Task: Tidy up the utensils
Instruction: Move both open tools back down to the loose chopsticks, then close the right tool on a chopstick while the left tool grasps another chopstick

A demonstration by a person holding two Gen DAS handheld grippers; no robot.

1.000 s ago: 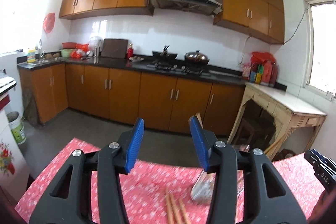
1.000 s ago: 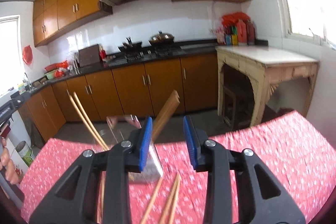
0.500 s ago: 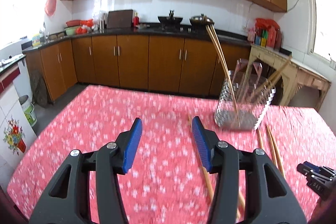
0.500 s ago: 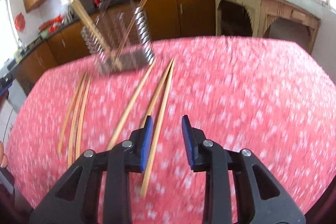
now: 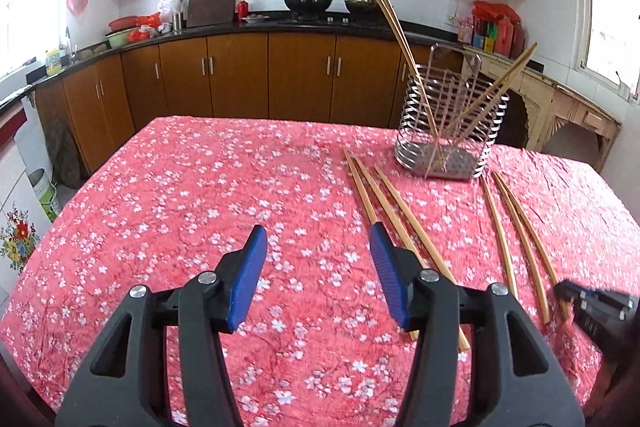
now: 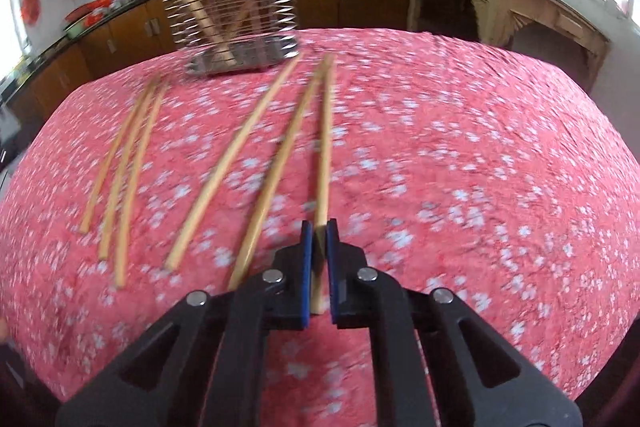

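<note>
The left gripper (image 5: pixel 318 267) has come down low over the near edge of the table (image 5: pixel 200 187); its jaws have just been opening, nothing between them. To its right three chopsticks (image 5: pixel 384 211) lie loose, the wire holder (image 5: pixel 448 135) at the far edge. The right gripper (image 6: pixel 317 255) has dropped too and just clenched on the rightmost chopstick (image 6: pixel 325 139), so that one looks ready to lift toward the holder.
</note>
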